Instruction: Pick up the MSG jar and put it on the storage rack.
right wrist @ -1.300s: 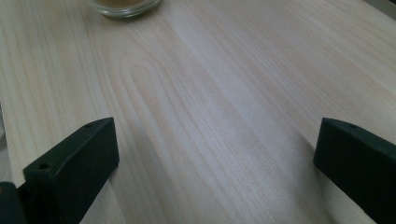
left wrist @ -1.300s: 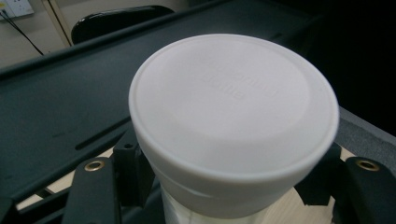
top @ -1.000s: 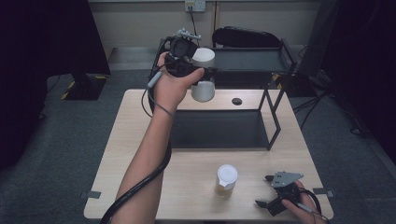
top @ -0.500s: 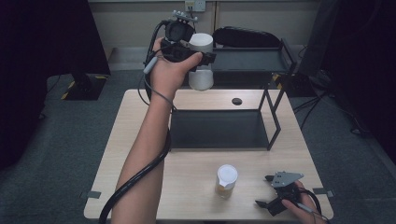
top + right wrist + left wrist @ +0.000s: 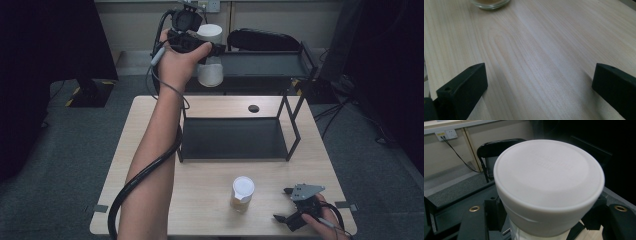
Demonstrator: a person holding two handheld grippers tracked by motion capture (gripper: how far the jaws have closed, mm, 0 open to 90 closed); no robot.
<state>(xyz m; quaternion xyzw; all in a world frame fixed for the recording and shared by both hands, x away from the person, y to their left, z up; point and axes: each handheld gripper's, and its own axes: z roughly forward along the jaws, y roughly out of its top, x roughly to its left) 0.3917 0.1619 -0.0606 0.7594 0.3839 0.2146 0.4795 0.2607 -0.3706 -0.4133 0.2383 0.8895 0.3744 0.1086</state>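
My left gripper (image 5: 212,50) is held high over the table's far edge, shut on a white jar (image 5: 210,72) with a wide white lid (image 5: 549,175). The jar stands upright between the jaws, level with the upper shelf of a black metal rack (image 5: 260,65). In the left gripper view the lid hides most of the jaws. A small glass jar (image 5: 243,194) with a white lid and amber contents stands on the table near the front; its base (image 5: 490,3) is in the right gripper view. My right gripper (image 5: 284,206) rests open on the wooden table (image 5: 539,50) at the front right, nothing between its jaws (image 5: 539,87).
The rack's lower tray (image 5: 232,137) sits mid-table, with thin uprights at its right. A round black hole (image 5: 253,108) marks the tabletop behind it. A dark bag (image 5: 265,39) lies beyond the rack. A thick cable (image 5: 135,185) hangs along the left forearm.
The left hand has lifted the white jar higher and farther back, toward the rack's upper shelf. The right gripper and the small jar have stayed put.
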